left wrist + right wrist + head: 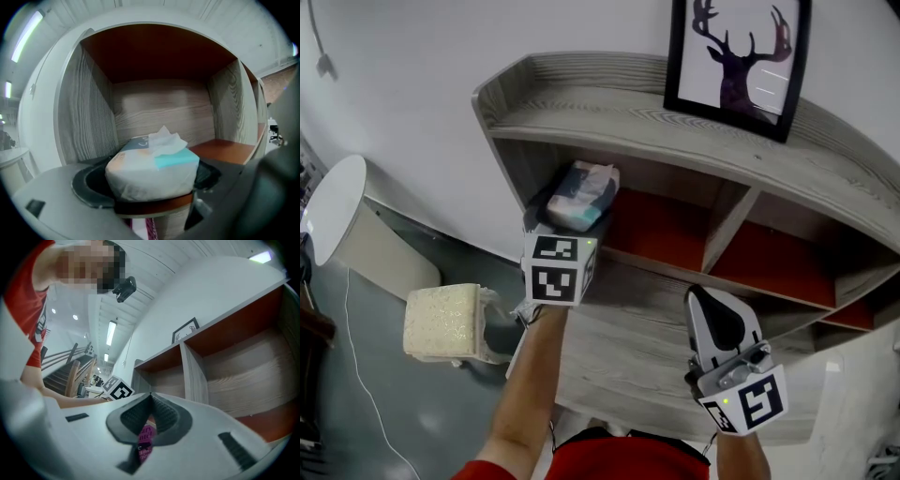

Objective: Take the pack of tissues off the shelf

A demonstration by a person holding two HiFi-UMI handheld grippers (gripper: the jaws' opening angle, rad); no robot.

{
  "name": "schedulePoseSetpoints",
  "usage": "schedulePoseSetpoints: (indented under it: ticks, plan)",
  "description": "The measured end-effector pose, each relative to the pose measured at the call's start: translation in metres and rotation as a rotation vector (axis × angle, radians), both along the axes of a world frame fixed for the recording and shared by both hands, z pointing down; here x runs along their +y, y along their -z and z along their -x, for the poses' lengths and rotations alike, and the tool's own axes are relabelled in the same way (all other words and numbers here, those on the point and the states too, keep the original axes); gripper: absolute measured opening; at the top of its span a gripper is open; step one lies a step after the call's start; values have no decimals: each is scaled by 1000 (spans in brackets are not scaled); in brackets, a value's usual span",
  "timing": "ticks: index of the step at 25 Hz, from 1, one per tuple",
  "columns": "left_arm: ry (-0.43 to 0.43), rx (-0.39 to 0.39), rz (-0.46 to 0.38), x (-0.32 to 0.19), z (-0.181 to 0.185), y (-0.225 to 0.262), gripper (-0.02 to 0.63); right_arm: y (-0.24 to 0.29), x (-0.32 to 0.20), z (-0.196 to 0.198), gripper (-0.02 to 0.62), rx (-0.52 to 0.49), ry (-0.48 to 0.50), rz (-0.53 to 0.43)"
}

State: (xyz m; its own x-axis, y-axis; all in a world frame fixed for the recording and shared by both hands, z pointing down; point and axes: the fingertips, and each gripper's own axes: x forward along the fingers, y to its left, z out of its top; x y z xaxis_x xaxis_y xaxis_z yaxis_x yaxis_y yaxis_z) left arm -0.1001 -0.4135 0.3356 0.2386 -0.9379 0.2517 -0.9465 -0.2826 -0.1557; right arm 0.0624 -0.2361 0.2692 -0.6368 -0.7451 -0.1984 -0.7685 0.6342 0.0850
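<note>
Left gripper view puts the pack of tissues [150, 171] dead centre. It sits on the front lip of the end compartment, and your left gripper [150, 183] is clenched on it, 1 dark pad pressing each side. In the head view the same pack [581, 195] lies at about 11 o'clock, at the mouth of the leftmost bay of the shelf [675, 131]. The right gripper [705, 295] hangs at 5 o'clock, well apart, with its jaws pressed together on nothing.

The likely trouble is the pack itself. It looks soft and film-wrapped, so your grip may squash it rather than hold it, and it could slide out as you draw back. The pads sit low on its sides, so a tilt of your wrist could tip it forward off the lip. Its underside rests on the red-brown shelf board, and dragging instead of lifting could catch it on that edge. 1 loose tissue stands up from the top and could pull free.

The shelf is grey wood grain with red-brown boards inside. A framed deer print [739, 56] leans at 1 o'clock on top. Below are a grey floor, a cream foam block [441, 322] at 8 o'clock and a white round table [333, 206] at 9 o'clock.
</note>
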Motion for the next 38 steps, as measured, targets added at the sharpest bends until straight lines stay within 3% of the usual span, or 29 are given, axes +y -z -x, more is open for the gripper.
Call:
schedulePoseSetpoints:
  ticks: [11, 20, 38]
  plan:
    - [-4, 36, -62, 25, 2, 20, 436, 0, 7, -1, 5, -4, -6, 2]
    - [-75, 75, -168, 108, 3, 57, 436, 5, 22, 3, 5, -31, -25, -4]
    - [-114, 209, -243, 235, 7, 65, 436, 3, 79, 24, 5, -53, -38, -2]
